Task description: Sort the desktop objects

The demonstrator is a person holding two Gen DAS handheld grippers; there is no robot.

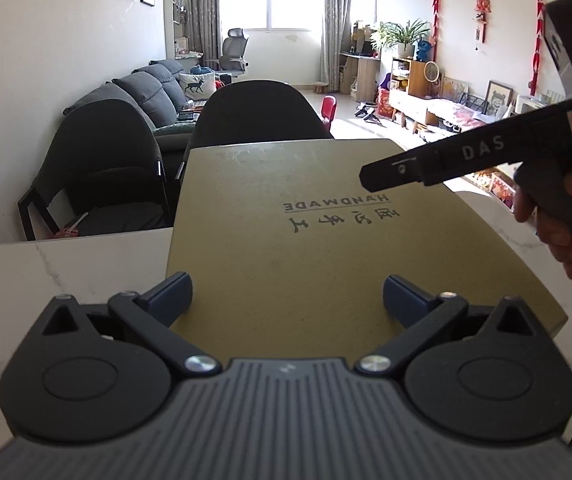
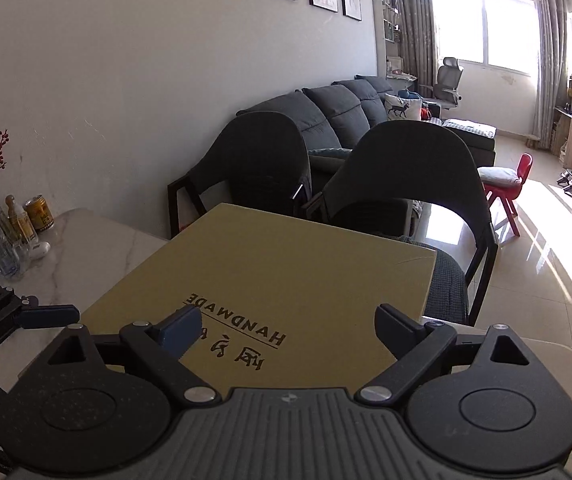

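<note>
One flat tan box [image 1: 294,216], printed "HANDMADE" above a row of Chinese characters, lies on a white marble table [image 1: 57,268], its far edge reaching the table's far side. Both grippers hover over its near end with their jaws spread wide and nothing between them. The left gripper [image 1: 288,294] shows blue-padded fingers [image 1: 171,294] above the lid; whether they touch it cannot be told. The right gripper [image 2: 288,326] is likewise wide open over the print, hiding part of the characters. From the left camera, the right tool's black body enters at the right edge, held by a hand [image 1: 566,232] that is partly cut off. Two dark chairs [image 2: 410,184] stand beyond the table. Bottles and a can [image 2: 39,213] crowd the table's far left corner, their labels too small to read.
</note>
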